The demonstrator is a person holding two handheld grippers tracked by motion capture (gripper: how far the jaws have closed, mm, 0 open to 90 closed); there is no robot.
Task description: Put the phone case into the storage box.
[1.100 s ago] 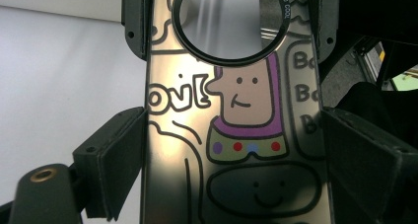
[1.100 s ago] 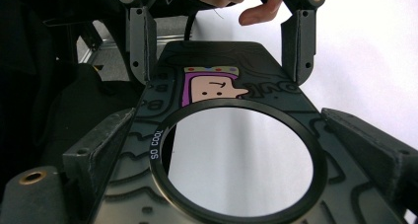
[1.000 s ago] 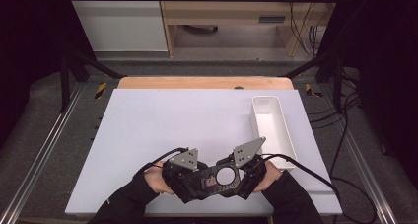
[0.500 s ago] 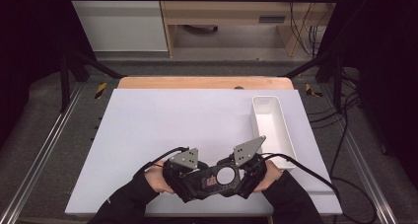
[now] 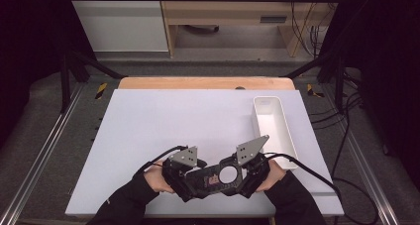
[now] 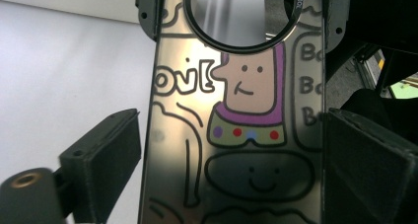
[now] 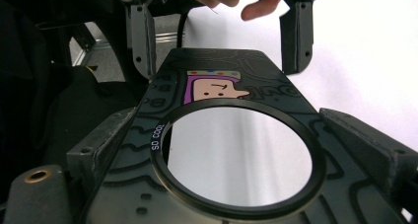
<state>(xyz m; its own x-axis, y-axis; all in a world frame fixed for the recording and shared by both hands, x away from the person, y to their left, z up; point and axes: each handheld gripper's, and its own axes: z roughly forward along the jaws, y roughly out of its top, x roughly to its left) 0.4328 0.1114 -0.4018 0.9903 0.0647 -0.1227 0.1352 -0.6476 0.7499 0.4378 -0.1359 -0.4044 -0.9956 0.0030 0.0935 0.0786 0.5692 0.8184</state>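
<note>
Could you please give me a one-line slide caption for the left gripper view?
Left gripper fingers flank a glossy cartoon-printed phone case with a ring cutout.

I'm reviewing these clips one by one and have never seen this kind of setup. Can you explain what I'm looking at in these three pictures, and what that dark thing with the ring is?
No robot here: a person holds a hand-held two-jaw tool in each hand, the left gripper and the right gripper. The high view looks down on a white table. The other two pictures come from cameras riding on each gripper, looking along its black jaws.

Between the grippers is a flat dark case printed with cartoon drawings, with a round ring at one end. In both gripper views the case lies between the jaws; whether they press on it I cannot tell. A long white tray stands at the table's right side.
</note>
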